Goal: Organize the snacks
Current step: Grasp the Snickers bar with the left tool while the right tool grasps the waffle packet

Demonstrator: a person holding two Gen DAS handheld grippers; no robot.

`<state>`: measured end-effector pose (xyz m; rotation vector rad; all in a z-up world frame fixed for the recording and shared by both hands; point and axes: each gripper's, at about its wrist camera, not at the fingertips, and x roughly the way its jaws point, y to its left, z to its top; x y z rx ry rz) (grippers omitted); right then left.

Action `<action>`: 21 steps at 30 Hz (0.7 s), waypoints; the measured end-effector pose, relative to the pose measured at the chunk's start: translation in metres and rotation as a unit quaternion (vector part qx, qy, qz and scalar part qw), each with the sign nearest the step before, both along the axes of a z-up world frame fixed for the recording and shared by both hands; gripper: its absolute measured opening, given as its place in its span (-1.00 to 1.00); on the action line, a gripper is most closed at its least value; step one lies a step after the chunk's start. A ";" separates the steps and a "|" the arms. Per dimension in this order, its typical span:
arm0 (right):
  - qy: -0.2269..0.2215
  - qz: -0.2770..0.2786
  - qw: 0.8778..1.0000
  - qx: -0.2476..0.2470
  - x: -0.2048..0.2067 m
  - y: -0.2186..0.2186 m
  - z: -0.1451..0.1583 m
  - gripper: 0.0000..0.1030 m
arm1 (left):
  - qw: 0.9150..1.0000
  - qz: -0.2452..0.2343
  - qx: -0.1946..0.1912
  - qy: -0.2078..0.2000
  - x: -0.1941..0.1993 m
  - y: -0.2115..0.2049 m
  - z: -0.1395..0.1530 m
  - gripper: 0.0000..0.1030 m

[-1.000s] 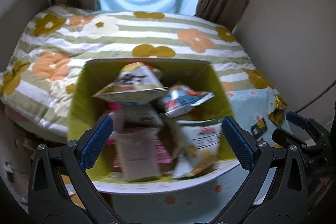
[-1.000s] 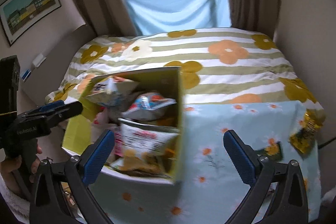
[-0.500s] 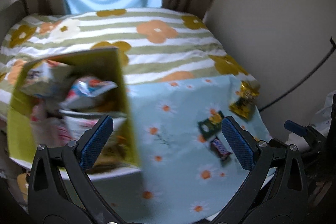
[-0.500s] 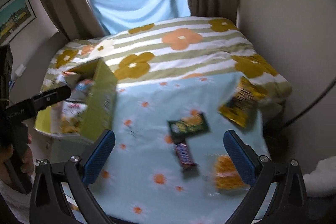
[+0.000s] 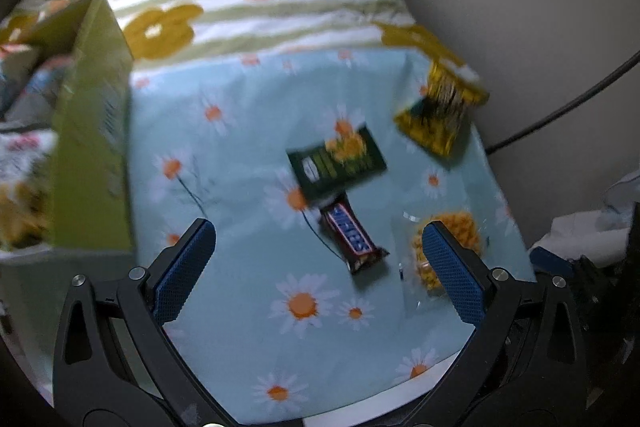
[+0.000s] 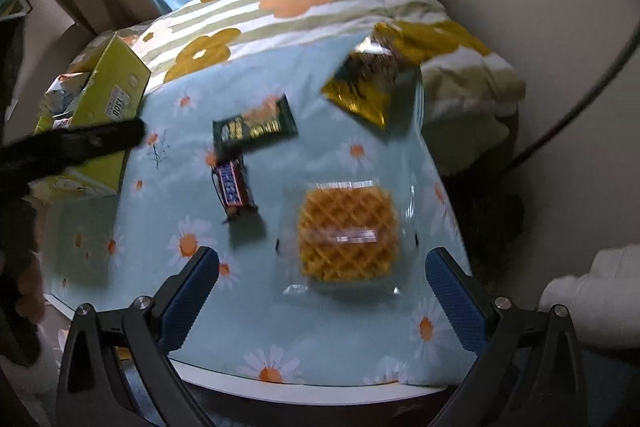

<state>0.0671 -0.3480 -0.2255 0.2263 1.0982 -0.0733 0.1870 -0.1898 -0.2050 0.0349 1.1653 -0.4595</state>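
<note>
Left wrist view: the left gripper point(image 5: 318, 259) hangs released above the counter point(image 5: 240, 347), the chocolate bar point(image 5: 350, 233) between its fingers; the green box point(image 5: 96, 131) of snacks stands at left. Come down square over the bar and close across its narrow width.

Right wrist view: the right gripper point(image 6: 322, 285), also released, frames the wrapped waffle point(image 6: 348, 233). Pinch the crinkly wrapper edge, since the flat pack may slip.
</note>
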 end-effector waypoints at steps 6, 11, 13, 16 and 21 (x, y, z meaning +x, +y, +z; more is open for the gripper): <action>-0.002 -0.031 1.000 -0.007 -0.007 0.000 -0.025 1.00 | 0.999 -0.012 0.018 0.034 0.001 -0.030 -0.047 0.94; -0.003 -0.042 0.999 -0.015 -0.006 0.001 -0.042 1.00 | 0.998 -0.016 0.042 0.047 0.007 -0.046 -0.073 0.64; -0.003 -0.044 0.999 -0.011 -0.004 0.000 -0.048 1.00 | 0.997 -0.016 0.048 0.051 0.009 -0.050 -0.080 0.52; -0.005 -0.042 0.999 -0.027 -0.002 0.002 -0.051 1.00 | 0.996 -0.018 0.063 0.053 0.010 -0.055 -0.088 0.35; -0.015 -0.040 0.998 -0.035 0.002 0.004 -0.050 1.00 | 0.993 -0.046 0.100 0.038 0.004 -0.064 -0.094 0.28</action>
